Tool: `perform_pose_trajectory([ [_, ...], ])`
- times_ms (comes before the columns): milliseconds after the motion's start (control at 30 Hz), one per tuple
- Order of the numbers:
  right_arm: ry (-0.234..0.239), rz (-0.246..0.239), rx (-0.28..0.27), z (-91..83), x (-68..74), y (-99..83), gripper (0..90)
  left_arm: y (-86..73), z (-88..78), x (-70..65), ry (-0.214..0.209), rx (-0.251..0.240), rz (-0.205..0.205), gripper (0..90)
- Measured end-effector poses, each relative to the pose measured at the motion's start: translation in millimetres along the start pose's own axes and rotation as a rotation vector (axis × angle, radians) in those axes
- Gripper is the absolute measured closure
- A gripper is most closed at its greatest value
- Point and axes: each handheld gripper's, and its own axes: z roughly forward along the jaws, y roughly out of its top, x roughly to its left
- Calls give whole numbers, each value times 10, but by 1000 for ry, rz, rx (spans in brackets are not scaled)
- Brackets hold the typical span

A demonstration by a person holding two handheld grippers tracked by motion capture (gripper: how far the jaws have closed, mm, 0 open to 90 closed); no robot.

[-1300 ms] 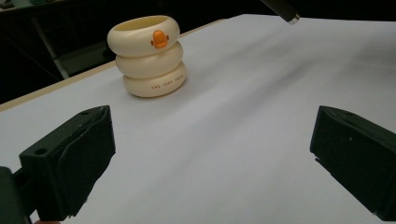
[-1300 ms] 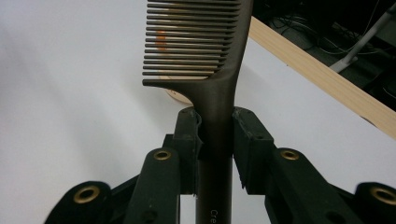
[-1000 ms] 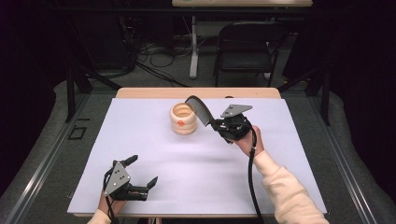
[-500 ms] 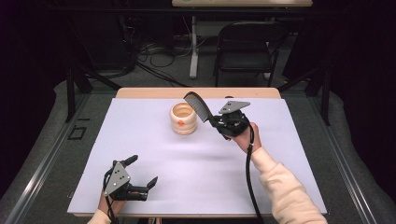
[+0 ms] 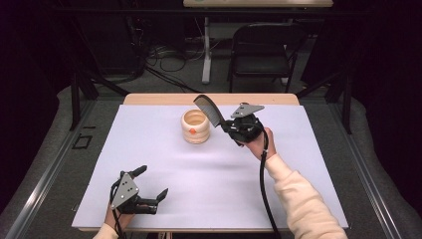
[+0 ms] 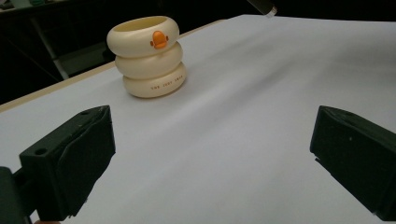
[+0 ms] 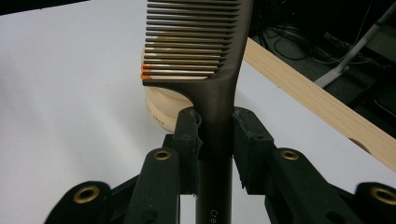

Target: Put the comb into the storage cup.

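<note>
1. High view: the right tongs (image 5: 225, 124), held in a hand above the far half of the white tabletop (image 5: 298, 164), pinch the handle of a dark comb (image 5: 209, 110). The comb slants up and to the left, its toothed end above the rim of a cream ringed cup (image 5: 195, 126) that stands upright on the tabletop. Whether the comb touches the cup is hard to say from this angle; it looks to be just above it.
2. High view again: the left tongs (image 5: 151, 186) rest low at the near left edge of the tabletop, spread wide with nothing between them, well apart from the cup.
3. Left gripper view: the two black jaws stand far apart over bare white surface. The cup (image 6: 147, 55) is ahead, made of three stacked rings, with a small orange mark on the top ring.
4. Right gripper view: the jaws press on both sides of the comb's (image 7: 210, 70) handle, just below the teeth. The teeth point left, and the cup (image 7: 163, 105) shows behind and below them. The wooden edge of the tabletop runs along the right.
</note>
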Motion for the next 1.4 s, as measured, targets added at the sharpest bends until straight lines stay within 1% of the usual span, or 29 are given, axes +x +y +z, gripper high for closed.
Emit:
perform_pose_trajectory([
  [367,-7,4,-5,39,-15,46,724,0,1,0,0,0,0,0],
  [533,-5,0,-10,48,-21,73,724,0,0,-1,-1,0,-1,0],
  [800,0,11,-18,81,-29,107,724,0,2,-1,-1,-1,-2,0],
  [1400,9,10,-25,151,-1,190,724,0,-1,1,2,-3,-4,0],
])
